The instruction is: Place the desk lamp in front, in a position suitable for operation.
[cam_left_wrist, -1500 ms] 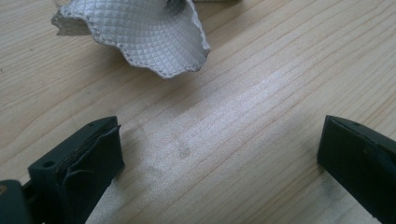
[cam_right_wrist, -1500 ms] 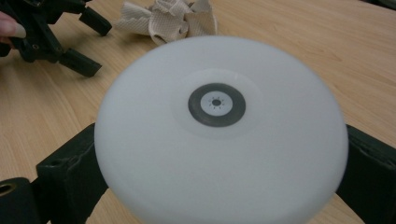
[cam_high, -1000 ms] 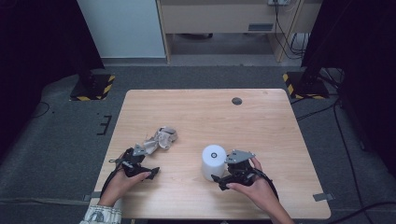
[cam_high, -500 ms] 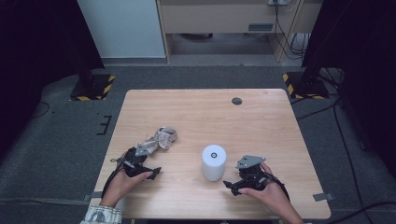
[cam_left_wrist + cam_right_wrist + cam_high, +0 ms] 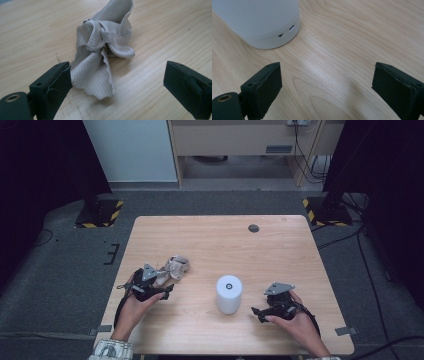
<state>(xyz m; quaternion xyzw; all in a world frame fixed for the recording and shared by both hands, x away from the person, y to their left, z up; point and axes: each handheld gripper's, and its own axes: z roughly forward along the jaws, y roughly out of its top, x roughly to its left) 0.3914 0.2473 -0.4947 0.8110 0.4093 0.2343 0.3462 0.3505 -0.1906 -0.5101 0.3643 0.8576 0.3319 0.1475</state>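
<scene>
A crumpled grey cloth lies on the wooden table at the left. My left gripper sits just in front of it, open. In the left gripper view the cloth reaches down between the jaws of that gripper, its lower edge against the left jaw. A white cylinder stands upright near the table's middle front. To its right my right gripper is open and apart from it. In the right gripper view the cylinder's base is at the upper left, with bare wood between the jaws of that gripper.
A small dark round disc sits in the tabletop near the far edge. Yellow-and-black striped stand feet rest on the floor beyond the table's far corners. A cabinet stands behind the table.
My right gripper has drawn back to the right, away from the white cylinder, which stays in place. The left gripper has edged slightly toward the cloth.
</scene>
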